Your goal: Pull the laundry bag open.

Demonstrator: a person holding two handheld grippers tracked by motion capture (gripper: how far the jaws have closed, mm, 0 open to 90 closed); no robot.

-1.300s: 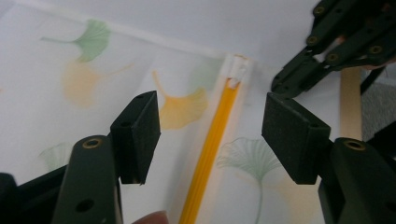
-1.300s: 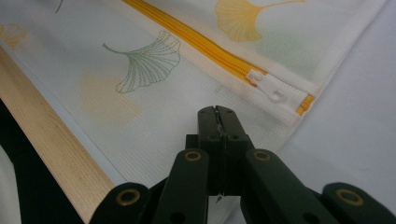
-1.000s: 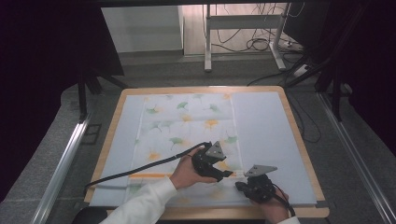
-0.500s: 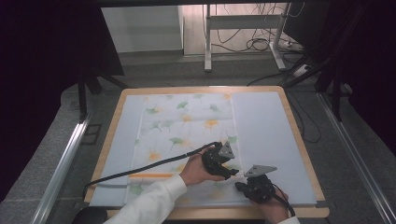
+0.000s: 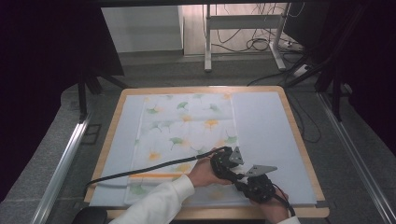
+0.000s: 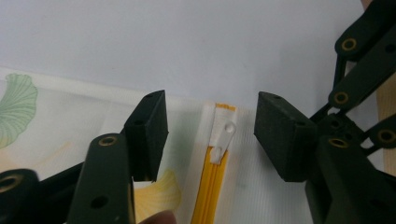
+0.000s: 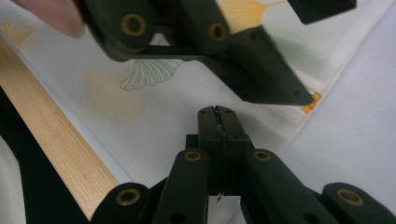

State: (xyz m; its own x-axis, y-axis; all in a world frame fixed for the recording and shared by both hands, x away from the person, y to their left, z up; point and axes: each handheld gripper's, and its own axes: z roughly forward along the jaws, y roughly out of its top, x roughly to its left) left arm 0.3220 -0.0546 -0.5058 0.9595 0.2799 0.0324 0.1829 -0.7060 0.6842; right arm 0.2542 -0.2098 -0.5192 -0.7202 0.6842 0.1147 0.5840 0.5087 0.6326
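A white cloth cover printed with ginkgo leaves lies flat on a pale blue mat. An orange zipper runs along its near edge. In the left gripper view the white zipper pull lies at the zipper's end. My left gripper is open around that pull without touching it, and its jaws have just been closing. It sits right beside my right gripper. My right gripper is shut, tips down at the cloth near its corner; I cannot tell if cloth is pinched.
The mat lies on a wooden table whose near edge is close to my right gripper. A black cable trails left across the cloth from the left gripper. Dark floor, rails and a desk frame surround the table.
My left hand and its gripper have slid to the right along the cloth's near edge, closer to the right gripper. The right gripper has stayed in place.
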